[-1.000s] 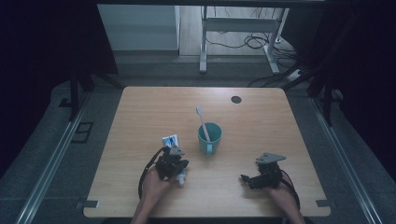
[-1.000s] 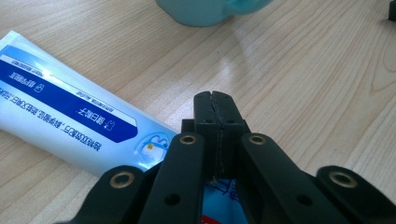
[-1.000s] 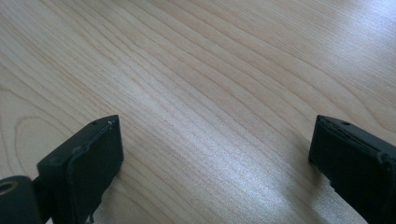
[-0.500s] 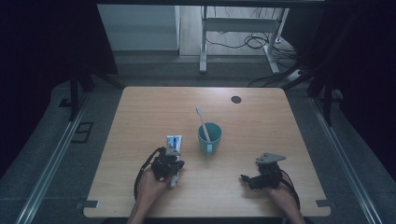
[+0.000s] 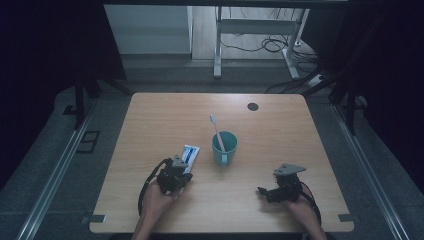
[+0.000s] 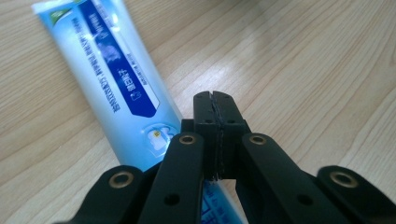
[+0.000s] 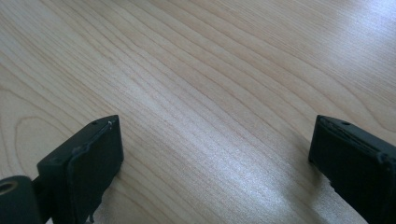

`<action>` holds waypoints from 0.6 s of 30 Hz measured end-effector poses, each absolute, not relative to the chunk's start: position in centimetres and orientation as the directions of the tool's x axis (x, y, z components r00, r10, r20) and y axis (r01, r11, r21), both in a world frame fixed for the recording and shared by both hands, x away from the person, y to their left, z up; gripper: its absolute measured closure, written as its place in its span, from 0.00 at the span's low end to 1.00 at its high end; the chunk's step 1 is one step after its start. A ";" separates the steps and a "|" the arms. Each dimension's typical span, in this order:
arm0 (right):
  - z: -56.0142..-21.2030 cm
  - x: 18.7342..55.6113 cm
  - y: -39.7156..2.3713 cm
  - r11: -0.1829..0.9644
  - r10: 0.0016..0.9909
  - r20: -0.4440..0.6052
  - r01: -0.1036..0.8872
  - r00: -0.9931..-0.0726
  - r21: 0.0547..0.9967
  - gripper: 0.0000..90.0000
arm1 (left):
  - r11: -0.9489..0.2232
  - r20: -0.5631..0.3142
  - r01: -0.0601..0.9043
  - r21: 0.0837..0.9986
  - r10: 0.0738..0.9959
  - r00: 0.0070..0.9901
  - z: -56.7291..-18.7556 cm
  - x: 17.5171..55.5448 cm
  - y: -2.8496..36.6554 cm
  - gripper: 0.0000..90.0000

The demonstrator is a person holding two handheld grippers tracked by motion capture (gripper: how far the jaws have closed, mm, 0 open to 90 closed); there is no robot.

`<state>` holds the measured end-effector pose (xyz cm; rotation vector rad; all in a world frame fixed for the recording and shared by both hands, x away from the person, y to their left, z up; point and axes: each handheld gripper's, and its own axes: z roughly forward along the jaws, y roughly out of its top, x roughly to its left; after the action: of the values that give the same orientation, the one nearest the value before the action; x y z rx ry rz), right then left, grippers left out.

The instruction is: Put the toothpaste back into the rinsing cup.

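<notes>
On the wooden worktop [image 5: 150, 120], a toothpaste tube [image 6: 112, 79] lies flat, just left of the left tongs [image 6: 215, 100], whose jaws are pressed together with nothing between them; they seem to hover over the tube's near end. Well apart, the right tongs [image 7: 215, 144] rest with jaws wide, empty. Nearby, a teal cup [image 5: 224, 148] holds a toothbrush [image 5: 217, 131].

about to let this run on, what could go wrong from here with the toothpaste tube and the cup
1. The left gripper is shut with nothing between its jaws, lying over the blue-and-white toothpaste tube; pushing forward might just shove the tube.
2. The teal cup holding a white toothbrush stands close beside the tube; a careless lift could tip it.
</notes>
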<state>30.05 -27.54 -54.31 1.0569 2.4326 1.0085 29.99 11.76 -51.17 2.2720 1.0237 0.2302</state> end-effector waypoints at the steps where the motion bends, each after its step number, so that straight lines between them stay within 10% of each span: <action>1: -54.3 30.1 -27.5 0.482 0.731 0.002 0.518 -0.683 0.707 0.03 | -0.499 -0.098 0.617 0.608 0.724 0.682 -51.2 30.0 11.9 0.99; 18: -54.3 30.1 -27.5 0.482 0.730 0.003 0.518 -0.683 0.707 0.03 | -0.489 -0.096 0.641 0.591 0.747 0.658 -51.4 29.7 14.1 0.98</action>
<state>30.05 -27.54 -54.31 1.0573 2.4330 1.0087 29.68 14.08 -51.40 2.2748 1.0712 0.2306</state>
